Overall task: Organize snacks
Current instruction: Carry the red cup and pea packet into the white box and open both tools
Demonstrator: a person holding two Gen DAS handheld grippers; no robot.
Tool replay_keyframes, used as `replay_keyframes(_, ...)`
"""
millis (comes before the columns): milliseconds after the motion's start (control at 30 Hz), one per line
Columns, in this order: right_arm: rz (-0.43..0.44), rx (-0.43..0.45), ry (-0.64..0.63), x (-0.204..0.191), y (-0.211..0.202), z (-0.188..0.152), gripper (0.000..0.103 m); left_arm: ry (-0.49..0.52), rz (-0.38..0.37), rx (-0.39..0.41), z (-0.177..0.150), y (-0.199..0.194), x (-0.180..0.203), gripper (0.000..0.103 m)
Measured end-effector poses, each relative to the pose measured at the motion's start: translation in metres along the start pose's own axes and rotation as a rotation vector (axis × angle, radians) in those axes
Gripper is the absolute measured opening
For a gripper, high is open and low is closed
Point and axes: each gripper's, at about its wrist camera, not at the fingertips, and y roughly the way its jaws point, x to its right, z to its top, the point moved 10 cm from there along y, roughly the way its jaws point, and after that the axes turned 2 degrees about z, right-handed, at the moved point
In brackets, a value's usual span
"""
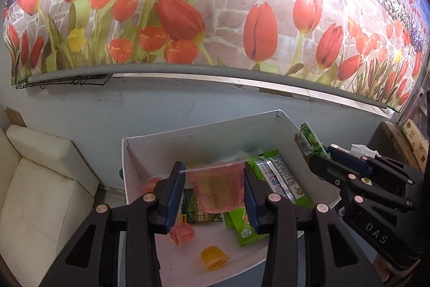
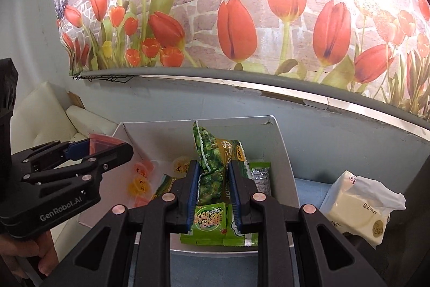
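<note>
My left gripper (image 1: 215, 174) is shut on a pink jelly cup (image 1: 219, 187) and holds it above the white box (image 1: 204, 129). My right gripper (image 2: 213, 168) is shut on a green pea snack bag (image 2: 209, 160) and holds it upright over the same box (image 2: 279, 141). In the box lie green snack packets (image 1: 279, 176), a pink jelly cup (image 1: 182, 233) and a yellow jelly cup (image 1: 215, 257). The right wrist view shows more jelly cups (image 2: 139, 179) and green packets (image 2: 212, 222) in the box. The left gripper also shows in the right wrist view (image 2: 107, 149), and the right gripper in the left wrist view (image 1: 319, 152).
A white cushioned seat (image 1: 40, 179) stands left of the box. A pack of tissues (image 2: 360, 203) lies right of the box on a blue cloth (image 2: 311, 190). A grey-blue wall with a tulip mural (image 1: 215, 4) rises behind.
</note>
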Motion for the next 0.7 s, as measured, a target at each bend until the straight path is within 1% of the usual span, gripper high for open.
replay_keyframes(100, -0.026, -0.023, 0.002, 0.002, 0.005, -0.002, 0.025, -0.016, -0.005, -0.013, -0.001, 0.0, -0.002, 0.046)
replay_keyframes(133, -0.015, -0.028, 0.01, 0.003, 0.004, -0.003, 0.044, -0.015, -0.001, -0.021, -0.002, 0.001, -0.002, 0.05)
replay_keyframes(167, -0.001, -0.038, 0.012, 0.002, 0.004, -0.005, 0.064, -0.01, 0.0, -0.043, -0.004, 0.003, -0.002, 0.066)
replay_keyframes(200, -0.018, -0.03, 0.013, 0.004, 0.003, -0.005, 0.087, -0.009, 0.035, -0.045, -0.004, 0.002, -0.006, 0.074)
replay_keyframes(233, -0.048, -0.004, 0.005, 0.007, -0.001, -0.003, 0.089, -0.011, 0.077, -0.026, -0.003, -0.001, -0.012, 0.091)
replay_keyframes(267, -0.048, 0.02, -0.006, 0.008, -0.005, -0.002, 0.089, -0.011, 0.081, -0.005, -0.001, -0.004, -0.013, 0.099)
replay_keyframes(300, -0.037, 0.032, -0.002, 0.009, -0.008, -0.002, 0.089, -0.014, 0.065, 0.012, 0.0, -0.007, -0.014, 0.1)
replay_keyframes(367, -0.044, 0.038, 0.017, 0.012, -0.012, 0.0, 0.089, -0.033, 0.027, -0.002, -0.002, -0.007, -0.014, 0.101)
replay_keyframes(400, -0.041, 0.054, 0.026, 0.013, -0.016, 0.001, 0.089, -0.043, 0.024, -0.009, -0.002, -0.007, -0.014, 0.101)
replay_keyframes(533, -0.035, 0.084, 0.044, 0.014, -0.026, 0.005, 0.089, -0.038, 0.035, 0.003, -0.002, -0.011, -0.014, 0.101)
replay_keyframes(700, -0.049, 0.092, 0.039, 0.016, -0.035, 0.007, 0.089, -0.036, 0.04, 0.007, -0.006, -0.016, -0.012, 0.101)
